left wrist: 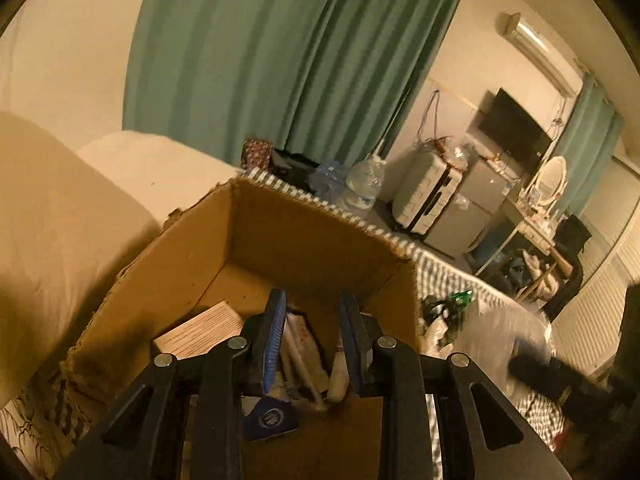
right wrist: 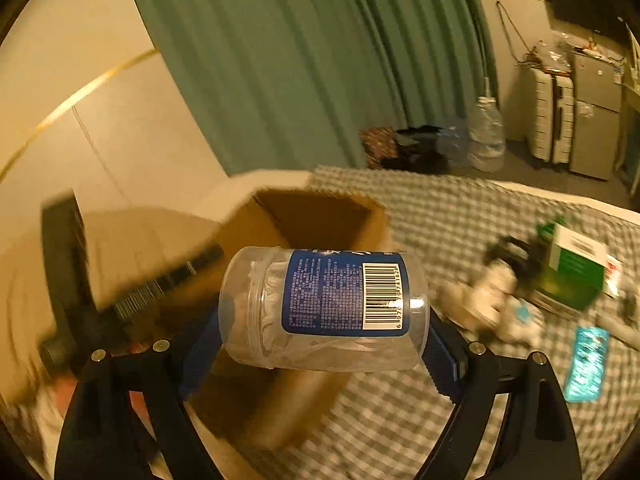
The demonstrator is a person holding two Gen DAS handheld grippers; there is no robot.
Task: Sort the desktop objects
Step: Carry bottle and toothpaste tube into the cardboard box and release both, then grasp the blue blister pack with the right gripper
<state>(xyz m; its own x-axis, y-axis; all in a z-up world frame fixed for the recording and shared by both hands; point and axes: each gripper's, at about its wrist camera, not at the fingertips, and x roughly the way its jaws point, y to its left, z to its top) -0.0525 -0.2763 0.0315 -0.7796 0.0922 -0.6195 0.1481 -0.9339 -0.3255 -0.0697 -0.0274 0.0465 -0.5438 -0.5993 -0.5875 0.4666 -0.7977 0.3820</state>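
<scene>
One checked bedspread, green curtain — cardboard box

The clear plastic jar with a blue barcode label is lying sideways, up in the air. Behind it sits an open brown cardboard box on the checked cloth, with a few packets inside.

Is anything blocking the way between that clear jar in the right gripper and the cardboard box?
Nothing visible does. The clear jar lies sideways, clamped in the right gripper, and the cardboard box sits just beyond it with its top open. The left gripper hangs over that same opening, empty.
</scene>
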